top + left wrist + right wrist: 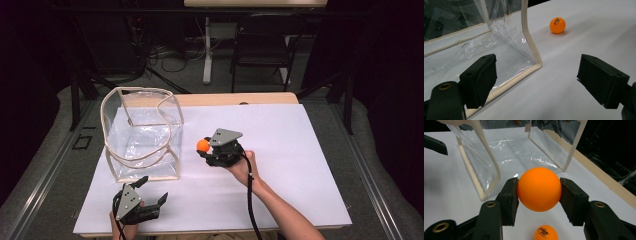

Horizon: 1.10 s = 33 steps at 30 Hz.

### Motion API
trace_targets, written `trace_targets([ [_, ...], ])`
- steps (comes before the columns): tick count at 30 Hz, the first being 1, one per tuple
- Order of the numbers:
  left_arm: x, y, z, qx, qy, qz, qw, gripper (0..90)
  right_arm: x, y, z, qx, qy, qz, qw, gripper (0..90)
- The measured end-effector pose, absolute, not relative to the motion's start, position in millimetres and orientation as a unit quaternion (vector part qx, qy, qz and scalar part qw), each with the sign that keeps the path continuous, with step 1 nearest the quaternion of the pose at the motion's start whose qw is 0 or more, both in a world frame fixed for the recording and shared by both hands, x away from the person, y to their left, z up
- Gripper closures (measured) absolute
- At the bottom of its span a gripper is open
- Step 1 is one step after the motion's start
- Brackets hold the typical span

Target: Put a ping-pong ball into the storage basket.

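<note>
My right gripper (539, 191) clamps a ball (539, 189) just right of the bag (142, 132); I'd lift it over the rim, then release. Left gripper (544, 85) stands wide open, empty, near the bag's near corner.

You've got a smooth matt orange plastic ball (539, 189) between matt black plastic pads (510, 200), a glossy clear plastic bag (142, 135) with cloth-like beige edging, and matt white paper (280, 150) over the wooden counter (235, 99).
</note>
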<state>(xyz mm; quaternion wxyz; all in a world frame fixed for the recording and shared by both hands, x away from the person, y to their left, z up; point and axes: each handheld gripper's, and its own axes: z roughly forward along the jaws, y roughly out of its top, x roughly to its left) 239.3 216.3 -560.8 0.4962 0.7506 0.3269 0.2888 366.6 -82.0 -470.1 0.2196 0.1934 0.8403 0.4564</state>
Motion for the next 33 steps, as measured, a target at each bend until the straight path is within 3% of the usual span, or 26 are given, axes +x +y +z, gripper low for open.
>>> trace_targets([
  [33,238.7,216.7,-559.6,0.75,0.323,0.292,0.498,15.7,385.5,-68.6,-455.1,0.197,0.838,0.458,0.223,51.0],
])
